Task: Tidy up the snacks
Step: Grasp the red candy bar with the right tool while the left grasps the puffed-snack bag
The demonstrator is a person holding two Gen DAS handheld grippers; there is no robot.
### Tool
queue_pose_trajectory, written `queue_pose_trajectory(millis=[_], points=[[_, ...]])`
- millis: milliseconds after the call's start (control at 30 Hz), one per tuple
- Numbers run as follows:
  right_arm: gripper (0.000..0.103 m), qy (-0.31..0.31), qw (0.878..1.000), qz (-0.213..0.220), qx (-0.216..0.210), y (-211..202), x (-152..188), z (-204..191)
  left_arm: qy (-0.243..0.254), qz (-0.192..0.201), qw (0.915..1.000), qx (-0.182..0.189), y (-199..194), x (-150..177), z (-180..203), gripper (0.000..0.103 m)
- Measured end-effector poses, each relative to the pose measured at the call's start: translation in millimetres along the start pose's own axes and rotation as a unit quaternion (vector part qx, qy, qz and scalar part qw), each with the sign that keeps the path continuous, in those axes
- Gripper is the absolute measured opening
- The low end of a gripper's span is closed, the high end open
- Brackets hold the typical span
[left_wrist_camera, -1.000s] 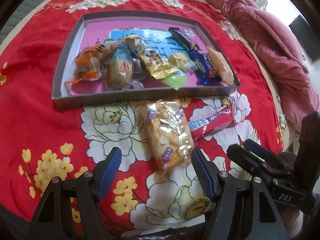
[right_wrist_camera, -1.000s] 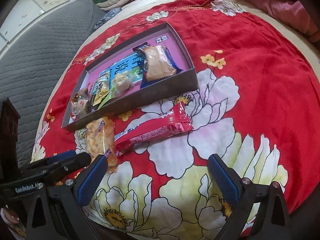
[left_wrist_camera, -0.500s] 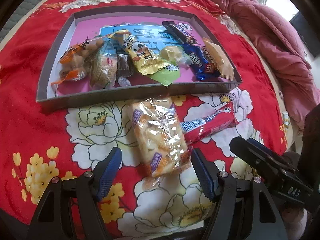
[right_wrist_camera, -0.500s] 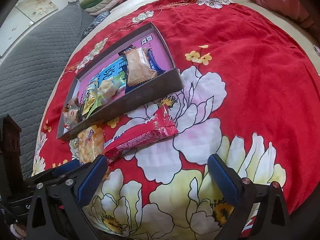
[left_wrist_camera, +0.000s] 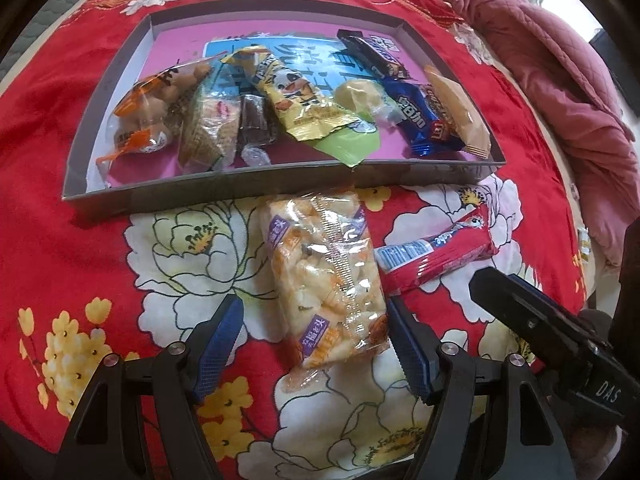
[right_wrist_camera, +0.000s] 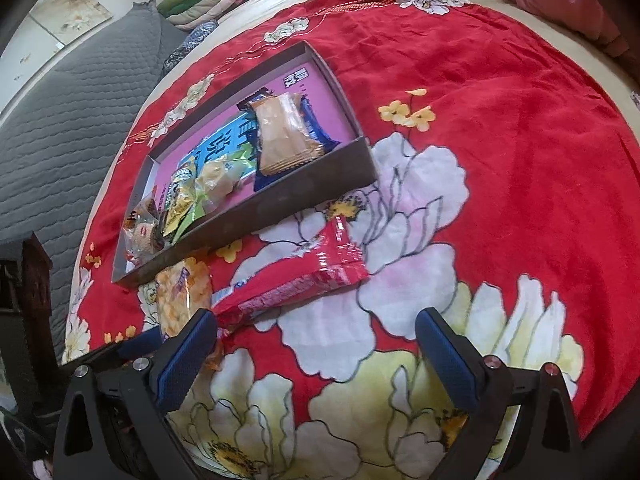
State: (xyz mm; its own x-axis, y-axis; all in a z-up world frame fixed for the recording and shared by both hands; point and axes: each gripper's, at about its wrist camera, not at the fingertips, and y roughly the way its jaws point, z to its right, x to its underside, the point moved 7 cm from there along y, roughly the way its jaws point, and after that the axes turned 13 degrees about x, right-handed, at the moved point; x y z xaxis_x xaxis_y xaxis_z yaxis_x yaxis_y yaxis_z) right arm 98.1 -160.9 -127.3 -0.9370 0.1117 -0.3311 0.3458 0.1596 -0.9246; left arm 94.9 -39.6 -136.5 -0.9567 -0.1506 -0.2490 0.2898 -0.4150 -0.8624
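A clear pack of yellow puffed snacks lies on the red floral bedspread just in front of a shallow grey tray with a pink floor and several wrapped snacks in it. My left gripper is open, its blue pads on either side of the pack's near end. A red wrapped bar lies right of the pack. My right gripper is open and empty over the bedspread, just near of the red bar. The pack and the tray also show in the right wrist view.
A pink quilt is bunched at the far right of the bed. A grey quilted cover and folded clothes lie beyond the bedspread on the left. The right gripper's body sits close beside my left gripper.
My left gripper has moved forward, so the snack pack now lies between its open pads. My right gripper has moved closer to the red bar. Neither has closed.
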Motion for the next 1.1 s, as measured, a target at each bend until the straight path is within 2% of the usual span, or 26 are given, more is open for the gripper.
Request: queue_pose_trajectory(millis=[133, 267, 367, 700, 1000, 1100], points=[[0.101, 0.0, 1.0, -0.006, 0.0, 4.2, -1.2, -7.7, -0.005, 0.005, 1.0, -0.003, -5.0, 0.7, -5.6, 0.075], [0.096, -0.004, 1.0, -0.005, -0.001, 7.6, -3.4, -16.6, -0.002, 0.012, 0.9998, -0.014, -10.3, 0.9, -9.6, 0.075], [0.091, -0.013, 1.0, 0.0, 0.002, 11.2, -6.9, -23.4, -0.006, 0.013, 0.9998, -0.011, -12.2, 1.1, -12.1, 0.075], [0.086, -0.047, 0.999, 0.021, 0.008, 20.0, -17.7, -39.8, -0.011, 0.011, 0.9999, -0.004, -14.3, 3.4, -16.1, 0.075], [0.073, -0.095, 0.994, 0.038, 0.029, 26.4, -22.2, -49.2, -0.014, 0.012, 0.9998, -0.002, -12.6, 3.0, -16.0, 0.075], [0.07, -0.102, 0.994, 0.041, 0.021, 30.1, -24.2, -52.1, -0.015, 0.014, 0.9998, -0.001, -13.6, 3.1, -16.3, 0.075]])
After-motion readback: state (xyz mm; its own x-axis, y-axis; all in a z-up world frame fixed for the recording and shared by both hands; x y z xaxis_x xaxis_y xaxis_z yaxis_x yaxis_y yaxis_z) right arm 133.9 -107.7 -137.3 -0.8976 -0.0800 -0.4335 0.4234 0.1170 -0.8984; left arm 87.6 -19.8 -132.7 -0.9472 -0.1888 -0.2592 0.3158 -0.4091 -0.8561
